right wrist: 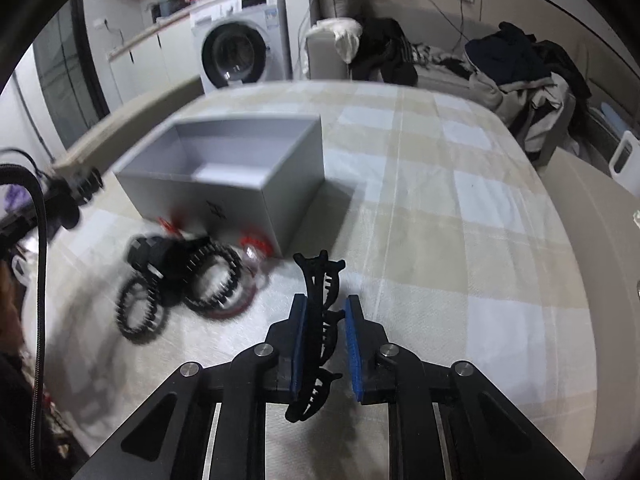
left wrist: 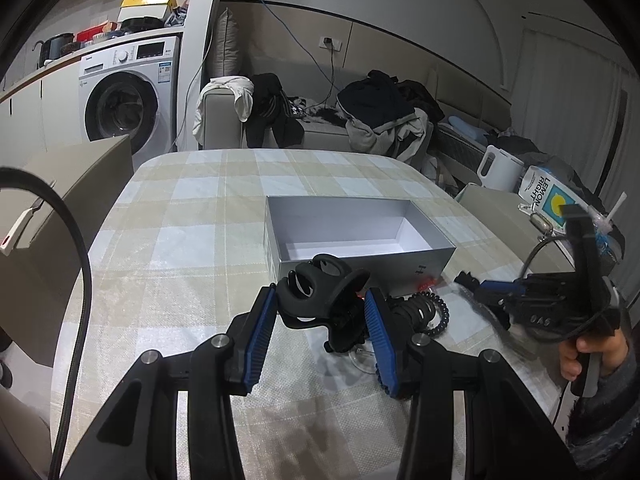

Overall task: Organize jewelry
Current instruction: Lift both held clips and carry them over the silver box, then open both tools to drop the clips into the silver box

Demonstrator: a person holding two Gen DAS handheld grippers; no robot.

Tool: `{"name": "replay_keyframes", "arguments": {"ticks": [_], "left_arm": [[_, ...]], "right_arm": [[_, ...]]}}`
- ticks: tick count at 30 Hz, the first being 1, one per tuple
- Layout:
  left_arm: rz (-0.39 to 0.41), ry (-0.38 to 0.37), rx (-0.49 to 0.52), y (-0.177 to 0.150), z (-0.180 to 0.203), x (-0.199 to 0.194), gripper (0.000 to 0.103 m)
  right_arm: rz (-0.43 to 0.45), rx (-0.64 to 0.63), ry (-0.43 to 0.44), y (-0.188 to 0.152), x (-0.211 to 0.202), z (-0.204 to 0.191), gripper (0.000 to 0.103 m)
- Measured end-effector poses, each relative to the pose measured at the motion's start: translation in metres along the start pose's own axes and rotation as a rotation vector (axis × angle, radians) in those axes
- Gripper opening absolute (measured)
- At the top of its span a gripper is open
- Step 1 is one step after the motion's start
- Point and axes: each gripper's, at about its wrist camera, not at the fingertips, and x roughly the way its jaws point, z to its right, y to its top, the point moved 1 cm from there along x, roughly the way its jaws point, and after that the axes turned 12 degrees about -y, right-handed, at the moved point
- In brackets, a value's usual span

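An open silver box (left wrist: 360, 266) with a white floor stands mid-table on the checked cloth. My left gripper (left wrist: 322, 308) hovers just in front of it, shut on a black claw hair clip (left wrist: 316, 292). A pile of black spiral hair ties (right wrist: 176, 280) with red and clear pieces lies against the box's front wall (right wrist: 224, 204). My right gripper (right wrist: 326, 320) is low over the cloth to the right of that pile. It is shut on a long black comb-toothed clip (right wrist: 318, 320) standing on edge between its blue pads. In the left wrist view the right gripper (left wrist: 470, 280) is at the right, held by a hand (left wrist: 588, 354).
A white kettle (left wrist: 500, 168) and a lemon-print carton (left wrist: 548, 196) sit on a side surface to the right. A sofa piled with clothes (left wrist: 380, 116) is behind the table, a washing machine (left wrist: 124, 100) far left. A black cable (left wrist: 78, 248) arcs at the left.
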Motion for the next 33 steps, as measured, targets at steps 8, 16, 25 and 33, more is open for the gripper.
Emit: {"name": "replay_keyframes", "arguments": {"ticks": [8,16,25,33], "left_arm": [[0.01,0.004,0.012,0.001,0.002,0.001,0.039],[0.044,0.01,0.019,0.02,0.004,0.003,0.04],[0.039,0.032,0.023,0.039,-0.006,0.023,0.04],[0.029,0.034,0.012,0.043,-0.01,0.039,0.04]], "right_arm": [[0.131,0.08,0.144,0.017,-0.035,0.001,0.017],[0.197,0.156,0.239,0.044,-0.044,0.001,0.017],[0.156,0.223,0.277,0.079,-0.013,-0.003,0.017],[0.135,0.283,0.297,0.092,0.016,-0.002,0.017]]}}
